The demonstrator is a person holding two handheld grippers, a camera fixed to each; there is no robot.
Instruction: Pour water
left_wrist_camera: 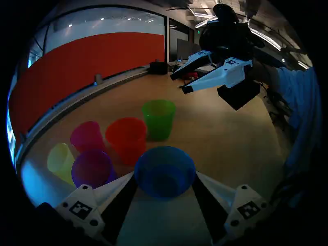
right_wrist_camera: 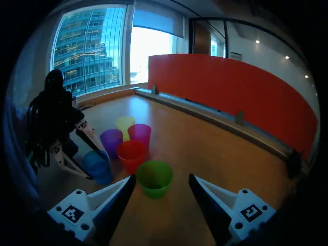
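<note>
Left gripper (left_wrist_camera: 165, 180): fingers clamped on either side of the blue cup (left_wrist_camera: 165, 169), which sits at the near end of the cup cluster. Right gripper (right_wrist_camera: 162, 177): fingers spread apart and holding nothing, raised above the wooden tabletop (left_wrist_camera: 229, 135) with the green cup (right_wrist_camera: 154, 178) ahead of its tips.

Blue cup: translucent plastic, round open mouth, walls tapering downward. Whether it holds water cannot be told, nor whether its base rests on the tabletop or is lifted off it.

Other cups, all upright and mouth up, stand close together, well apart from the tabletop's edge along the red panel (left_wrist_camera: 94, 61). Green is nearest the right gripper, then the red cup (left_wrist_camera: 126, 137), the pink cup (left_wrist_camera: 87, 135), the purple cup (left_wrist_camera: 93, 167) and the yellow cup (left_wrist_camera: 60, 162).

Purple's lower wall is hidden behind the left gripper's finger, and yellow is partly covered by purple. A sleeve (left_wrist_camera: 303, 106) is cut off at the right of the left gripper view. The body of each gripper is dark and hard to make out.
</note>
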